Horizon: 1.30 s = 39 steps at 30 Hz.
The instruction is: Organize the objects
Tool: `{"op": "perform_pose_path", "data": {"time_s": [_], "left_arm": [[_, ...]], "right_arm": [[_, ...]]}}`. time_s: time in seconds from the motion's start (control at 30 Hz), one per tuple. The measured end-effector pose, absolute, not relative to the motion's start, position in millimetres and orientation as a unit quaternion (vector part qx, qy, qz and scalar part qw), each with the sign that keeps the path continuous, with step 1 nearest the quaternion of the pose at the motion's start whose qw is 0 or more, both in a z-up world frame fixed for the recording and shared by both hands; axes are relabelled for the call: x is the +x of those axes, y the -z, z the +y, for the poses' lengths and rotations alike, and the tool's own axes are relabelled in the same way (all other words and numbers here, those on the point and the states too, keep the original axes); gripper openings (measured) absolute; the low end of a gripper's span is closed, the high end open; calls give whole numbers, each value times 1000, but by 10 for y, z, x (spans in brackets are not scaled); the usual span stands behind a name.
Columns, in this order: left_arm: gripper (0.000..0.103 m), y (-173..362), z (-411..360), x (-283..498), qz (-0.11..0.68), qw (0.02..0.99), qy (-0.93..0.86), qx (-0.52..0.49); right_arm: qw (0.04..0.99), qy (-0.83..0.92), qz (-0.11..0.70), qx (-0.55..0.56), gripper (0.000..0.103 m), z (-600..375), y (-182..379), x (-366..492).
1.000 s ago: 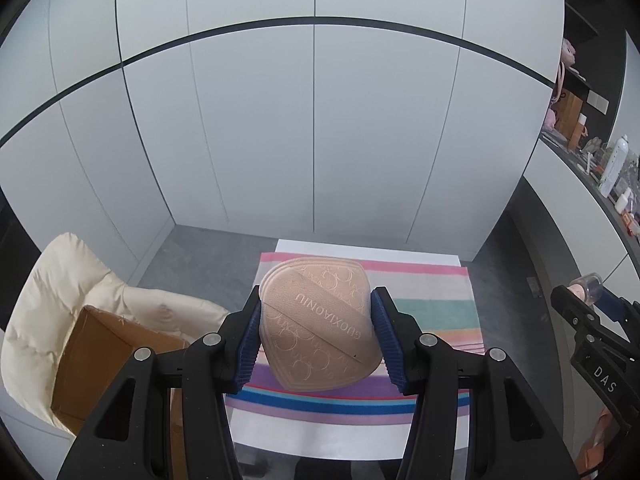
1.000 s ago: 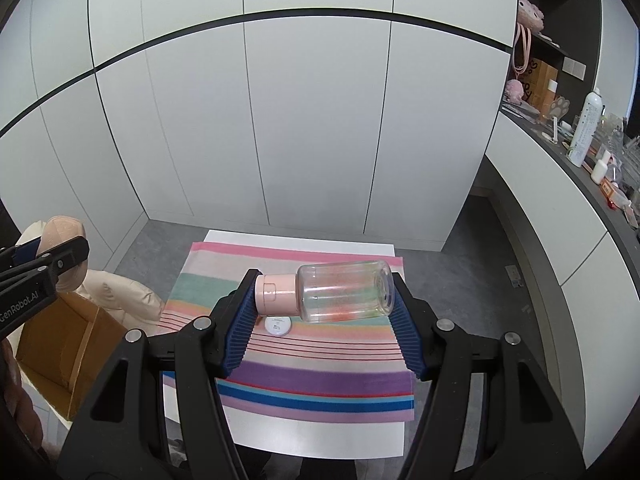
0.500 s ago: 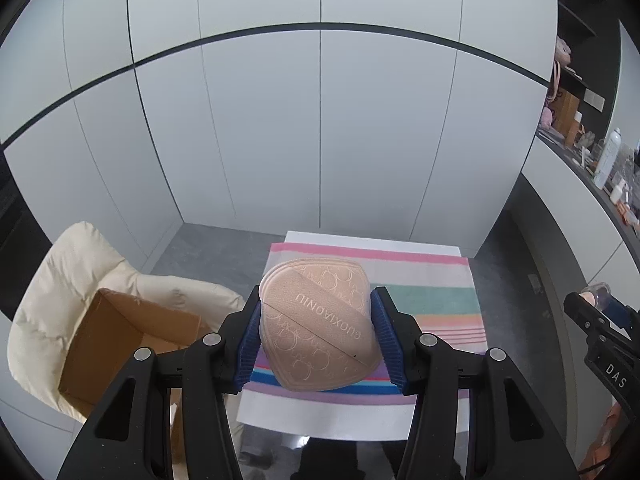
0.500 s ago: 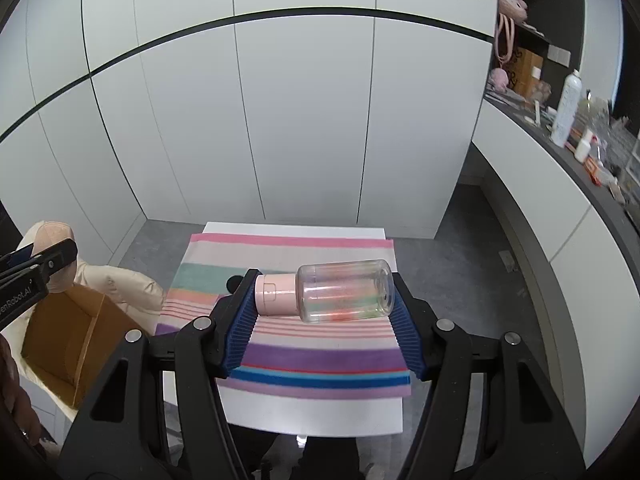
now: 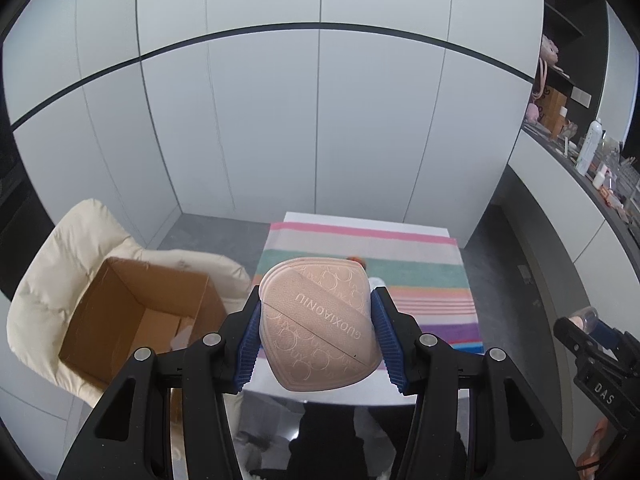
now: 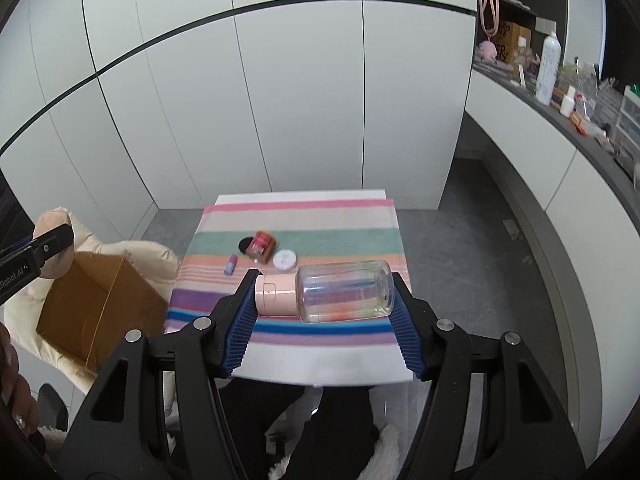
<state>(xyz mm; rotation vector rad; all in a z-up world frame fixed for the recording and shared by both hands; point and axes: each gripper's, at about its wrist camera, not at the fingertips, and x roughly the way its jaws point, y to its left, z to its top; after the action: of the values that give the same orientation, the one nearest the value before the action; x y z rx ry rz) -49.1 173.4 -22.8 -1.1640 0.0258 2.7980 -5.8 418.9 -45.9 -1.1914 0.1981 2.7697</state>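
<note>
My left gripper [image 5: 316, 328] is shut on a peach powder puff [image 5: 318, 322] stamped GUOXIAONIU, held above the near edge of the table, right of an open cardboard box [image 5: 132, 320]. My right gripper [image 6: 324, 296] is shut on a clear bottle with a pink cap [image 6: 332, 291], held sideways above the striped cloth [image 6: 320, 220]. On the cloth lie a small red jar [image 6: 261, 245], a black lid [image 6: 246, 245], a white round tin [image 6: 285, 259] and a small purple tube [image 6: 230, 265]. The left gripper with the puff [image 6: 52, 240] shows at the left of the right wrist view.
The cardboard box [image 6: 92, 312] sits on a cream padded chair [image 5: 60, 248] left of the white table [image 6: 320, 372]. White cabinet doors stand behind. A dark counter [image 6: 568, 120] with bottles runs along the right. The right gripper [image 5: 592, 344] shows at the right edge of the left wrist view.
Both grippers have risen and pulled back from the table, holding their objects. The left gripper has swung left, bringing the box more into view.
</note>
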Motion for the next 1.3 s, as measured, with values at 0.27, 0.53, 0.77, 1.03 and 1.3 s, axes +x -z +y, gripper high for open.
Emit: {"op": "perform_pose_path", "data": {"time_s": [0.27, 0.53, 0.77, 1.03, 1.3], "left_arm": [[53, 437, 1532, -166, 0, 53, -915, -401], [53, 682, 1301, 141, 6, 45, -905, -424], [53, 725, 1209, 237, 2, 44, -903, -428], [53, 647, 1213, 248, 1, 39, -908, -418], [53, 677, 1091, 245, -10, 32, -906, -421]], "right_arm": [[56, -908, 63, -410, 64, 4114, 621, 404], [51, -900, 68, -428, 64, 4066, 758, 726], [56, -904, 69, -417, 64, 4057, 688, 844], [46, -907, 63, -414, 64, 3962, 664, 863], [46, -906, 62, -416, 64, 3960, 665, 859]]}}
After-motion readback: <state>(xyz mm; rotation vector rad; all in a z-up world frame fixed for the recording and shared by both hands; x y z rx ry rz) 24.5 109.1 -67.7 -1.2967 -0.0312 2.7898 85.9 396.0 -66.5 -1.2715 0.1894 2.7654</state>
